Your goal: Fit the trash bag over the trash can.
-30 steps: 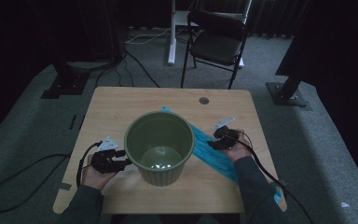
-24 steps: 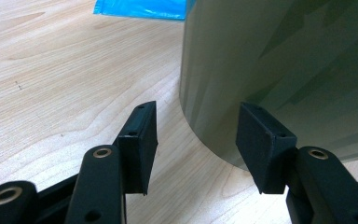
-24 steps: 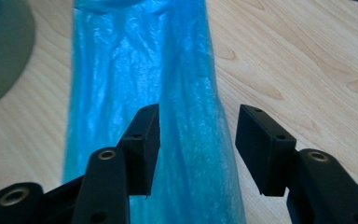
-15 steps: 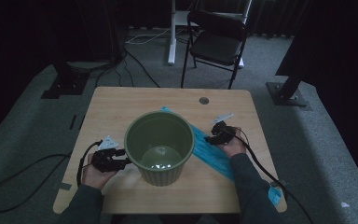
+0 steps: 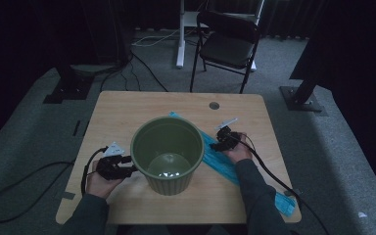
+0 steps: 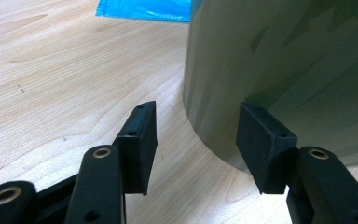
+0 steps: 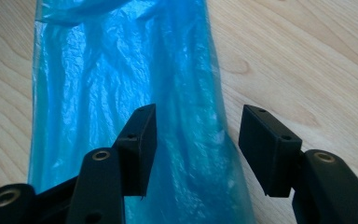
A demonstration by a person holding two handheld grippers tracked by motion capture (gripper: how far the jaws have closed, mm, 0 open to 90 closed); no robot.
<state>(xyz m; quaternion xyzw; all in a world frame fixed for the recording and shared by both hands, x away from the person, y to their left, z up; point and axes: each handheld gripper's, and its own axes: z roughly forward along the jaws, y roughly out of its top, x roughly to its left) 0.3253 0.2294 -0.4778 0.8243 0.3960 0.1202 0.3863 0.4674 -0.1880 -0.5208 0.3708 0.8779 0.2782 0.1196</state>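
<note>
A green plastic bin (image 5: 169, 182) stands upright in the middle of the wooden table (image 5: 127, 112). A blue plastic bag (image 5: 223, 164) lies flat on the table, running from behind the bin toward the front right corner. My left gripper (image 5: 129, 170) rests at the bin's left side, open, its jaws near the bin's lower wall (image 6: 284, 56) and its own opening (image 6: 196, 140) holding nothing. My right gripper (image 5: 214, 146) hovers low over the bag (image 7: 121, 70). Its jaws (image 7: 196, 144) have just been opening and stand wide, with the bag beneath them and not pinched.
A black folding chair (image 5: 227, 46) stands behind the table's far edge. A small round hole (image 5: 214, 105) marks the far right of the tabletop. Cables trail from both grippers over the table's front corners. Stand bases sit on the carpet at both sides.
My right gripper has moved left along the blue bag toward the bin and slightly down. The left gripper and the bin have stayed put.
</note>
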